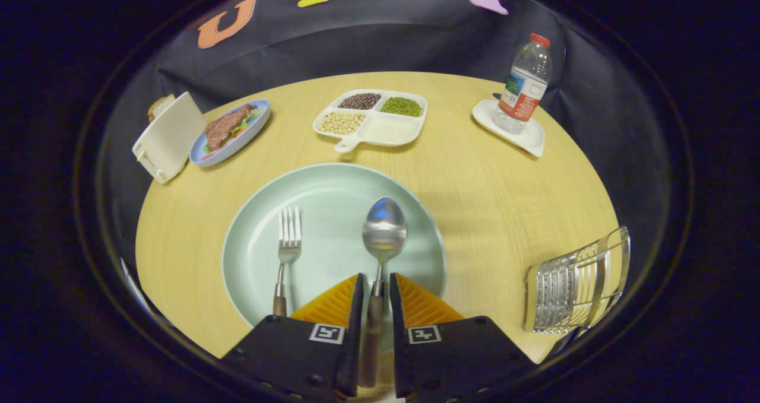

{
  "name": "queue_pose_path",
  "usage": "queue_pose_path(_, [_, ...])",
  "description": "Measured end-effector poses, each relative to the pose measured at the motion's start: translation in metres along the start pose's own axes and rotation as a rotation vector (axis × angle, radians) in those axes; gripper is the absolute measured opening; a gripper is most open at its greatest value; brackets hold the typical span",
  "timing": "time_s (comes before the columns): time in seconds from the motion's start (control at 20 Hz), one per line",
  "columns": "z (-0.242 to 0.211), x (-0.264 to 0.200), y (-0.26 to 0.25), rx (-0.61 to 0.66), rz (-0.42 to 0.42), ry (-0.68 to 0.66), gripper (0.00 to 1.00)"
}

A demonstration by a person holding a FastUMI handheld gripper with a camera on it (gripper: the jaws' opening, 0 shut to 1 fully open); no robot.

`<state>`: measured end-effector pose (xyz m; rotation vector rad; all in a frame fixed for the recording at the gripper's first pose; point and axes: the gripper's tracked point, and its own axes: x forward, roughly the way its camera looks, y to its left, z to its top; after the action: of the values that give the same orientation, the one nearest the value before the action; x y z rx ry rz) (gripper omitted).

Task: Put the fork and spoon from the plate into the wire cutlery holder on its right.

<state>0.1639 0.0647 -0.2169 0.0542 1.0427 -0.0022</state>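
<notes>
- Gripper view looks forward over a pale green plate [249,254] on a round wooden counter [504,201], with both pieces of cutlery lying on the plate.
- Nothing has reached the wire cutlery holder [573,287] yet; it stands on the counter well off to the right of the jaws, and I see no cutlery in it.
- The gripper [375,287] has its jaws drawn in close on either side of the spoon [383,237] handle. They look nearly closed around it, but whether both actually press on the handle I cannot tell.
- The spoon lies straight ahead, its handle running back between the jaws and its bowl just beyond them, face up and shiny, catching a bluish reflection. The handle turns from metal to a darker, brownish grip near the jaws.
- The fork [287,254] lies to the left of the jaws, parallel to the spoon, tines pointing away, with the same brownish grip at its near end. It is untouched.
- By my judgement the task is at its first pick: the spoon is about to be taken, then carried right to the holder, and the fork is left for afterwards.
</notes>
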Motion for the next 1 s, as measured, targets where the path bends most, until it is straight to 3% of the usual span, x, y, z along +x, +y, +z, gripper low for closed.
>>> queue_pose_path(0.05, [-0.001,0.002,-0.002,0.02,-0.002,0.007,0.22])
queue_pose_path(0.15, [0.002,0.0,-0.002,0.04,0.007,0.018,0.19])
queue_pose_path(0.2, [0.0,-0.002,-0.001,0.042,0.006,0.012,0.06])
queue_pose_path(0.35, [-0.003,-0.004,-0.004,0.031,-0.003,0.017,0.06])
queue_pose_path(0.4, [-0.002,-0.005,-0.006,0.028,-0.004,0.013,0.01])
queue_pose_path(1.0, [-0.001,-0.075,-0.029,0.059,0.069,-0.067,0.01])
